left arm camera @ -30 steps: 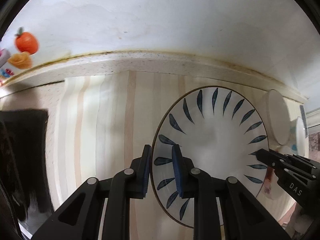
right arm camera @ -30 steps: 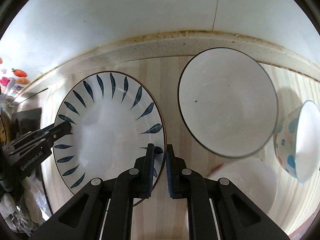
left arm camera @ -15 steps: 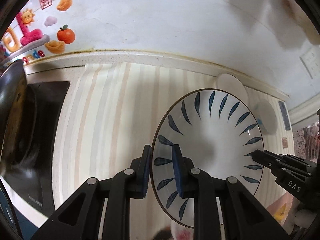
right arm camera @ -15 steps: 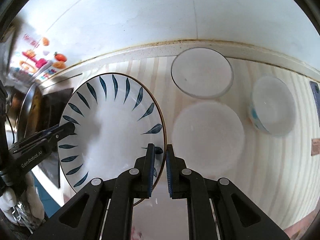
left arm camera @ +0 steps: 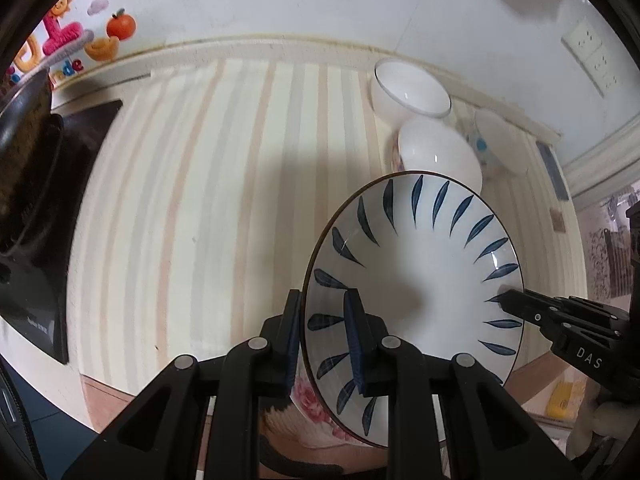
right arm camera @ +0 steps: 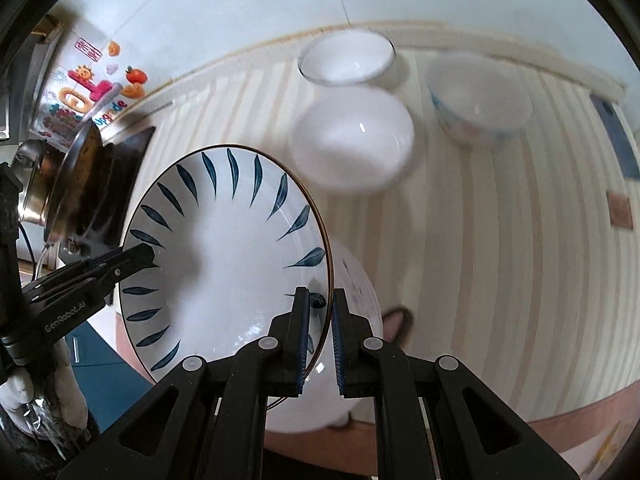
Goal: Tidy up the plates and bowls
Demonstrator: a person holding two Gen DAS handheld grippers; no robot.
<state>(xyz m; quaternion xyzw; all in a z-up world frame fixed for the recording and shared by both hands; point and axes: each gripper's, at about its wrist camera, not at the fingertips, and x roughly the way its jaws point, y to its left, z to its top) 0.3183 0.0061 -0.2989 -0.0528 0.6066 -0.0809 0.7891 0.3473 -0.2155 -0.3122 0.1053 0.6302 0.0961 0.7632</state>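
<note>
I am holding a blue-leaf plate (left arm camera: 416, 280) up off the striped countertop (left arm camera: 208, 184), one gripper on each side of it. My left gripper (left arm camera: 325, 334) is pinching the plate's left rim, one pad under the edge and one pad on the painted face. My right gripper (right arm camera: 320, 332) is pinching the opposite rim, its pads pressing close together with the thin edge between them. The plate is hanging near the front edge of the counter, above a floral dish (left arm camera: 308, 408) whose pink pattern is showing just beneath it in the left wrist view. Far behind, by the wall, a dark-rimmed white bowl (right arm camera: 347, 56) is sitting, with a plain white bowl (right arm camera: 352, 142) just in front of it and a bowl with coloured spots (right arm camera: 480, 100) to their right. A dark pan (left arm camera: 24, 152) is resting on the black cooktop (left arm camera: 44, 264) at the left.
</note>
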